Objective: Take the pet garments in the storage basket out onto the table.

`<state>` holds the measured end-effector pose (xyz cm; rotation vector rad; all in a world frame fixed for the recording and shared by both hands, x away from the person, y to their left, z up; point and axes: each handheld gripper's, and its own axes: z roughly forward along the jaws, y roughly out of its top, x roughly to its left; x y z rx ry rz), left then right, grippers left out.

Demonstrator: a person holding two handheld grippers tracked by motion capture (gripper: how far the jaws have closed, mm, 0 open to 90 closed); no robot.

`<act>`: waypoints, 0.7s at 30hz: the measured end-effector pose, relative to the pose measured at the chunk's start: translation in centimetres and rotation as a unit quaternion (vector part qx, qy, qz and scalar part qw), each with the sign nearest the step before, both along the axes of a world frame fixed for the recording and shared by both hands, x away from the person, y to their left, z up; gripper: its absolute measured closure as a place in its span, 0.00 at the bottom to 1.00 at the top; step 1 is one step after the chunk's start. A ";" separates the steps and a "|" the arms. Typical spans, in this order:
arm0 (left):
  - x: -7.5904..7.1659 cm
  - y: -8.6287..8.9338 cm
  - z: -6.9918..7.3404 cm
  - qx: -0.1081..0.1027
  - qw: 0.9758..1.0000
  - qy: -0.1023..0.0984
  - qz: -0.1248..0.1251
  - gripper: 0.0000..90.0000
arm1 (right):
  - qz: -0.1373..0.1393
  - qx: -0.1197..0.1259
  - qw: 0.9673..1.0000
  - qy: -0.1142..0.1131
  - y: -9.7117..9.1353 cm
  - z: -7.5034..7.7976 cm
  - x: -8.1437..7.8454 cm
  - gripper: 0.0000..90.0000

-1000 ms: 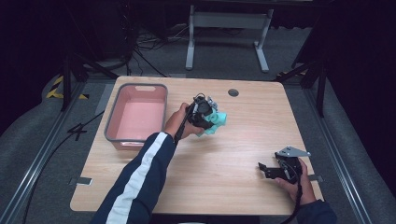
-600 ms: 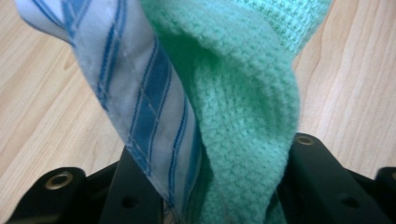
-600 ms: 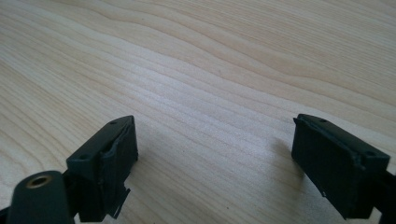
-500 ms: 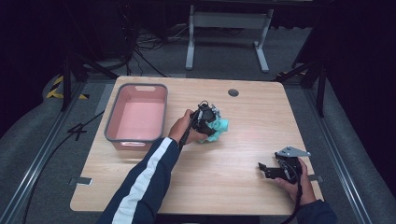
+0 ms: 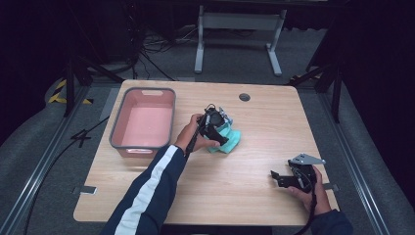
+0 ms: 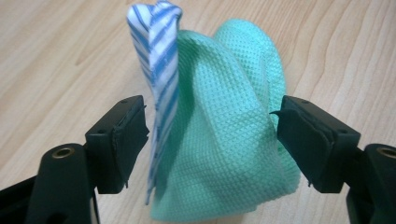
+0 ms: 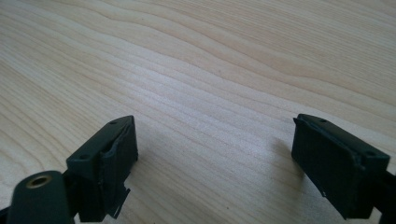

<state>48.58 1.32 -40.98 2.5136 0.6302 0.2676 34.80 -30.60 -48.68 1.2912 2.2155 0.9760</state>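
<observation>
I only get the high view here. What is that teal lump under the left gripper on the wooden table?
Observer: The left gripper view shows a green waffle-weave cloth, bunched upright.
Operator: Just that one cloth?
Observer: No, a white cloth with blue stripes stands folded against its side.
Operator: Has the left gripper pinched them?
Observer: Not yet; its jaws stand open on either side of the bunch.
Operator: And the right gripper?
Observer: Open too, with bare wooden table between its jaws.
</observation>
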 end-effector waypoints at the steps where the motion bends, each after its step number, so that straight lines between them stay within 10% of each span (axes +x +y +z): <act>1: 0.0 0.1 0.2 0.000 1.000 0.001 0.000 0.27 | 0.000 0.000 1.000 0.000 0.0 0.0 0.0 0.16; 21: -2.1 1.5 3.7 -0.004 0.998 -0.064 -0.004 0.22 | 0.000 0.000 1.000 0.000 0.0 0.0 0.0 0.16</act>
